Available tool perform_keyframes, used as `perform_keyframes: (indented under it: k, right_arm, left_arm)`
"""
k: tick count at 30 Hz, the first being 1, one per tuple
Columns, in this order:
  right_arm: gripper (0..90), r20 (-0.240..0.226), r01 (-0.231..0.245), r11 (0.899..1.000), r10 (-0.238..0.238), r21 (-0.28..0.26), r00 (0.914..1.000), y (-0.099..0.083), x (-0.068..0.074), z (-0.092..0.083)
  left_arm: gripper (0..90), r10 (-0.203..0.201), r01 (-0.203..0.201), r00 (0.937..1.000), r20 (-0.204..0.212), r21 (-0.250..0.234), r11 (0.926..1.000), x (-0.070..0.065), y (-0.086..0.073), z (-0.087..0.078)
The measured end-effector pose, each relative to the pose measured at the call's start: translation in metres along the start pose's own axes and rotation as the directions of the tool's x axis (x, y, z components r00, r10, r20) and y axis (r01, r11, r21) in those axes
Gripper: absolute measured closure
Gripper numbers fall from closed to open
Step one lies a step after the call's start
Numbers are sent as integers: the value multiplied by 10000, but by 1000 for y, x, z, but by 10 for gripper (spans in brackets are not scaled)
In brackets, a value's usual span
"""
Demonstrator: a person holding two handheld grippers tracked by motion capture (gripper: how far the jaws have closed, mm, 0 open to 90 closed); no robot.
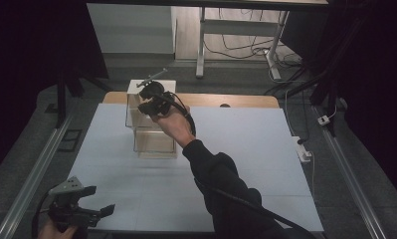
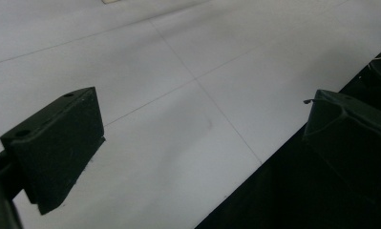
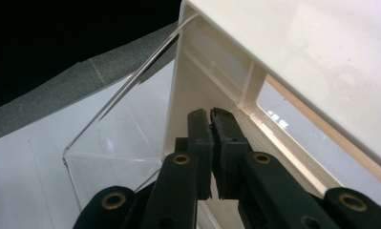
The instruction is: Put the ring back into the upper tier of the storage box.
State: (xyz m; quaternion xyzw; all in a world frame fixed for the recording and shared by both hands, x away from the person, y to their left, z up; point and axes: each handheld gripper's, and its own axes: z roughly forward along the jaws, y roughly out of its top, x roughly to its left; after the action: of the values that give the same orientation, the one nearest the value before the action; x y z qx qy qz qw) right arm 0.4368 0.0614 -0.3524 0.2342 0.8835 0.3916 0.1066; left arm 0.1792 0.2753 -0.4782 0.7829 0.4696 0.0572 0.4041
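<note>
Field notes, from the near side of the table.

The person is reaching the right gripper (image 1: 148,98) out over the white table mat (image 1: 246,164) to a small cabinet of drawers (image 1: 151,124) with a white frame and clear plastic drawers, standing at the far middle of the mat. One clear drawer (image 1: 155,143) is standing pulled out toward the person, well forward of the frame.

In the right gripper view, the right gripper (image 3: 212,117) is showing its jaws drawn together, pads nearly touching, with nothing visible pinched between them. The tips are sitting against the white frame (image 3: 212,71) just under the top panel, beside the open drawer's clear wall (image 3: 126,138). Whether they are pressing on the frame or only hovering at it, I cannot tell.

The left gripper (image 1: 94,199) is waiting at the near left corner of the mat, well apart from the cabinet. In the left gripper view its jaws are standing wide apart over bare mat (image 2: 178,71), holding nothing.

Judgement: one drawer is already out; the right hand appears to be working at the upper level, either pushing or getting ready to. The open drawer is yet to be shut.
</note>
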Motion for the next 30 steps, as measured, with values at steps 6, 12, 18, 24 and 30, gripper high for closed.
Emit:
perform_keyframes:
  k: [6,12,18,24,30]
  right_arm:
    - [780,-72,40,10000,-40,-34,10000,0,-1,-1]
    - [702,-272,88,9998,-92,-160,9996,0,-1,-4]
    - [600,-526,86,9993,-106,-375,9986,2,1,-16]
    - [503,-839,-37,9983,-12,-585,9965,2,2,-31]
    - [392,-1124,21,9978,-95,-657,9936,1,3,-42]
  left_arm:
    - [0,-17,17,10000,11,6,10000,0,0,0]
    - [0,-75,75,10000,38,-29,10000,0,0,0]
    - [0,-77,77,10000,40,-53,10000,0,0,0]
    - [0,-118,118,9999,59,-60,9999,0,0,0]
    - [0,-124,124,9999,66,-59,9999,0,0,0]
